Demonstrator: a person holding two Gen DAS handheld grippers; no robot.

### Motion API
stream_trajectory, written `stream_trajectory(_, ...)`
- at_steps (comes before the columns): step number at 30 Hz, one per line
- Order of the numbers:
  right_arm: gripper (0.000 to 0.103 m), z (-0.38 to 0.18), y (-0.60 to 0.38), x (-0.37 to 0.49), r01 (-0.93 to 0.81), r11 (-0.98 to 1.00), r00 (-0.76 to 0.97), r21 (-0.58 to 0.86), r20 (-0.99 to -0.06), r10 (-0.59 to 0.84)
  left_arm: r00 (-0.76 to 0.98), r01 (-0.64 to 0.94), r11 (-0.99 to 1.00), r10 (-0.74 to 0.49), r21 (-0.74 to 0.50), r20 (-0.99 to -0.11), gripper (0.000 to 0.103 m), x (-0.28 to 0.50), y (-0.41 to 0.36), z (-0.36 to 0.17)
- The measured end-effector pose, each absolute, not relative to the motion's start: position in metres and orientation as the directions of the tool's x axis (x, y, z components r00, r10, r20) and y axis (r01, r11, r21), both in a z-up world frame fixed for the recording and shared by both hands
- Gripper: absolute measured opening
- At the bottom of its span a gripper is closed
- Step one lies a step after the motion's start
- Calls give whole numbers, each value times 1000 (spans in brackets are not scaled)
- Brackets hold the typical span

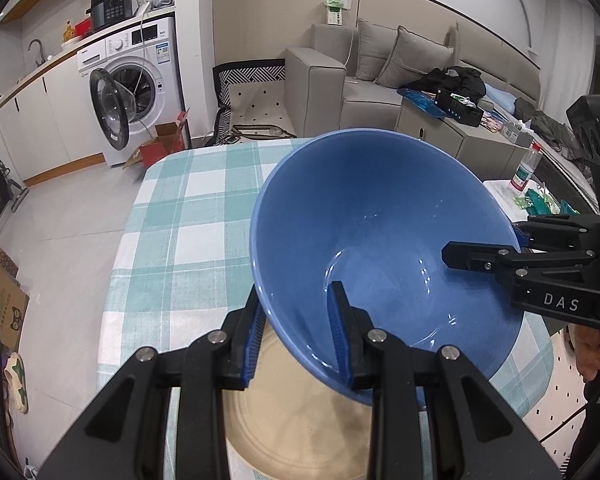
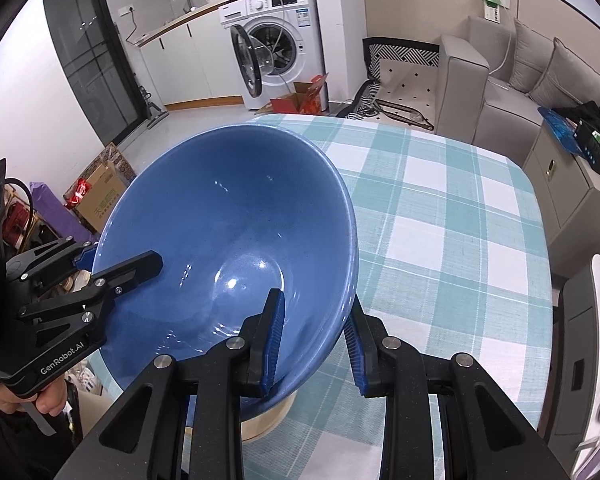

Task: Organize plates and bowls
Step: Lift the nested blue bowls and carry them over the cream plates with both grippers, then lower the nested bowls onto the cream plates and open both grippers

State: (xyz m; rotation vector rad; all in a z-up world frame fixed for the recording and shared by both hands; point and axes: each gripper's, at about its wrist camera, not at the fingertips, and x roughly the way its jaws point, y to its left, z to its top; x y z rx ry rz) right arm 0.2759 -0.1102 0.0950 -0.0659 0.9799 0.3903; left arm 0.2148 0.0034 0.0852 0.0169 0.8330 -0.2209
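A large blue bowl [image 1: 380, 240] fills the middle of both views [image 2: 228, 232] and is held upright above the checked table. My left gripper [image 1: 296, 332] is shut on its near rim, one finger inside and one outside. My right gripper [image 2: 314, 340] is shut on the opposite rim the same way. Each gripper shows in the other's view, the right one [image 1: 488, 248] and the left one [image 2: 116, 268]. A beige plate [image 1: 300, 420] lies on the table right under the bowl; its edge shows in the right wrist view [image 2: 268, 420].
The table has a teal and white checked cloth [image 1: 188, 216] [image 2: 440, 208]. Beyond it stand a washing machine [image 1: 136, 84] with its door open, a red box [image 1: 160, 148] on the floor, and a grey sofa [image 1: 380, 76]. A bottle [image 1: 526, 168] stands on a side table.
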Motion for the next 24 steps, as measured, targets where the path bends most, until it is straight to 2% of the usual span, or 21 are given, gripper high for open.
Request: stream_trajectory(24,29,55,-64,251,-428,895,421,124,-849,319,632,128,989,-135,-70,-763,29,175,37,55)
